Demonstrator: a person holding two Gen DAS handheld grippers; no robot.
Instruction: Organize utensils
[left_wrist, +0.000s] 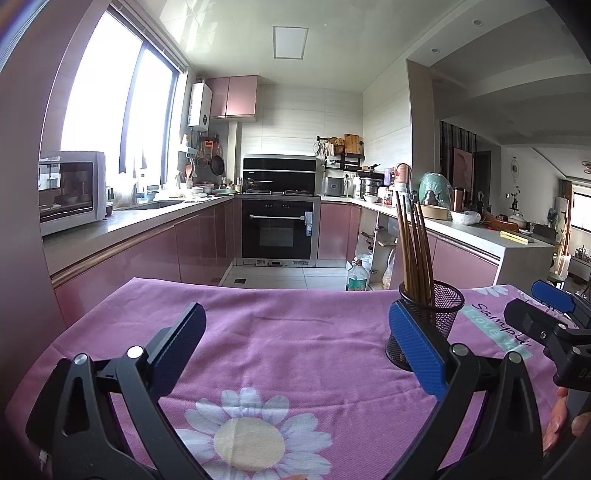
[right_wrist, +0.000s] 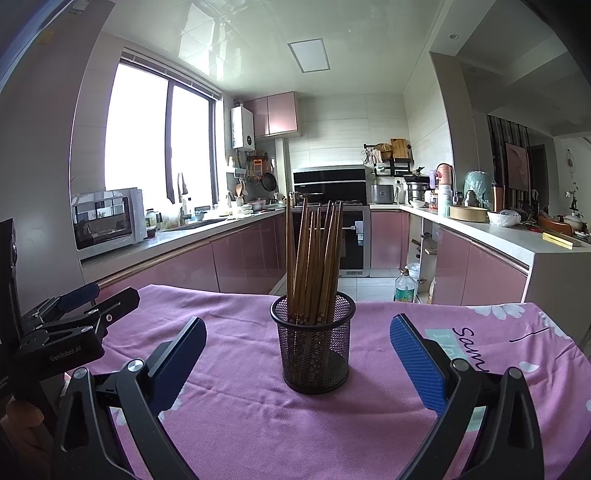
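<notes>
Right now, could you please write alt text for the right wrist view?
A black mesh holder full of upright wooden chopsticks stands on a pink floral tablecloth, centred ahead of the open right gripper. The left gripper shows at the left edge, with a pink-cabinet kitchen behind.

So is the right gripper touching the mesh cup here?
Apart. In the right wrist view the right gripper is open, and pink cloth shows between each finger and the mesh cup holding the chopsticks.
</notes>
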